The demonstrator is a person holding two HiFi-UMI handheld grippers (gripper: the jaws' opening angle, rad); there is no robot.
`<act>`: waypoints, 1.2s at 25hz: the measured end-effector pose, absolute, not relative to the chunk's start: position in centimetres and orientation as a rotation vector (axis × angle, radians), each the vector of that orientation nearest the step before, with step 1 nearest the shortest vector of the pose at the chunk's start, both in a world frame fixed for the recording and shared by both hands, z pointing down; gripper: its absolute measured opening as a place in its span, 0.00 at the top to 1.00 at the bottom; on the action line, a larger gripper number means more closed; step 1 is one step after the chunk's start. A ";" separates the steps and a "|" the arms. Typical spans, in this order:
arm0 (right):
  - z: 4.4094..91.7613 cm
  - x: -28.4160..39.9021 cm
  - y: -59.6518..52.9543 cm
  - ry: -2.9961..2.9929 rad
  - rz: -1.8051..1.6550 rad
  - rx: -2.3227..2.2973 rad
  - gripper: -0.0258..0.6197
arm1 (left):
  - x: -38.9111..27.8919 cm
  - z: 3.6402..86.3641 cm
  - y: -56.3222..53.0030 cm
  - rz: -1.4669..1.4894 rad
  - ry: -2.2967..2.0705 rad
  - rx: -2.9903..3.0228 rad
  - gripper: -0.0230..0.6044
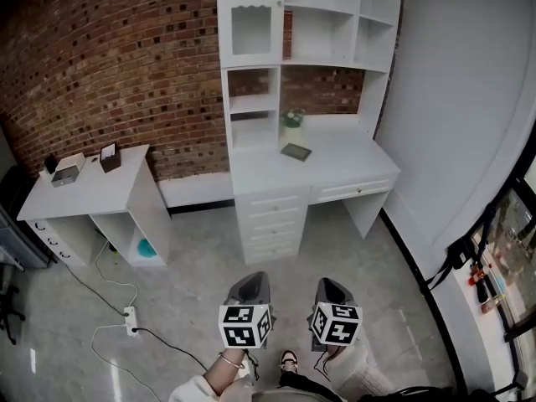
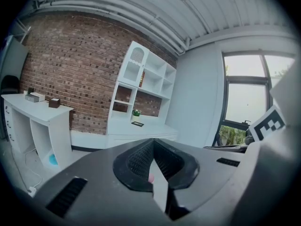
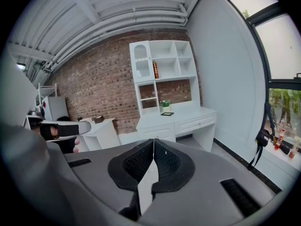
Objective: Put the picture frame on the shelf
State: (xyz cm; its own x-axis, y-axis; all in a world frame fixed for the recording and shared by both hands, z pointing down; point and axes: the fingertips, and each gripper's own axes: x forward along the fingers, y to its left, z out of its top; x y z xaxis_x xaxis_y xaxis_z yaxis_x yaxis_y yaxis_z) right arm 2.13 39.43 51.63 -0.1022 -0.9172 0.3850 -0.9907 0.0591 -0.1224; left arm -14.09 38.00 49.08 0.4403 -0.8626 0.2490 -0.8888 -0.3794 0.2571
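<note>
A small green plant in a white pot (image 1: 291,126) stands at the back edge of the white drawer desk (image 1: 352,164). Along the low white side desk's (image 1: 92,193) back edge sit a grey box (image 1: 67,171) and a dark brown box (image 1: 110,157).

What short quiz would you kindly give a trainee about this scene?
1. True or false: the picture frame stands upright on the desk.
2. What stands closest to the picture frame? A) a potted plant B) a lamp C) a mug
3. Fill in: the jaws of the left gripper and the right gripper are ____, with nothing between them.

Key: 1. False, it lies flat on the desk. 2. A. 3. Shut.
</note>
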 end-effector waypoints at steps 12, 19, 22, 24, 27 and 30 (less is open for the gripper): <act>50.4 5.6 29.2 -2.187 0.506 1.900 0.92 | -11.2 47.6 28.6 0.088 -1.570 2.330 0.95; 50.2 7.8 23.9 -2.213 0.493 1.892 0.92 | -9.0 47.3 23.5 0.080 -1.596 2.344 0.95; 50.9 8.3 22.0 -2.220 0.508 1.876 0.92 | -8.4 47.7 21.6 0.088 -1.606 2.336 0.95; 51.6 8.7 21.0 -2.214 0.526 1.862 0.92 | -8.1 48.2 20.7 0.094 -1.607 2.321 0.95; 52.6 9.3 19.7 -2.199 0.553 1.850 0.92 | -7.9 49.1 19.5 0.105 -1.607 2.295 0.95; 53.5 9.6 18.7 -2.186 0.574 1.837 0.92 | -7.7 49.9 18.2 0.121 -1.606 2.273 0.95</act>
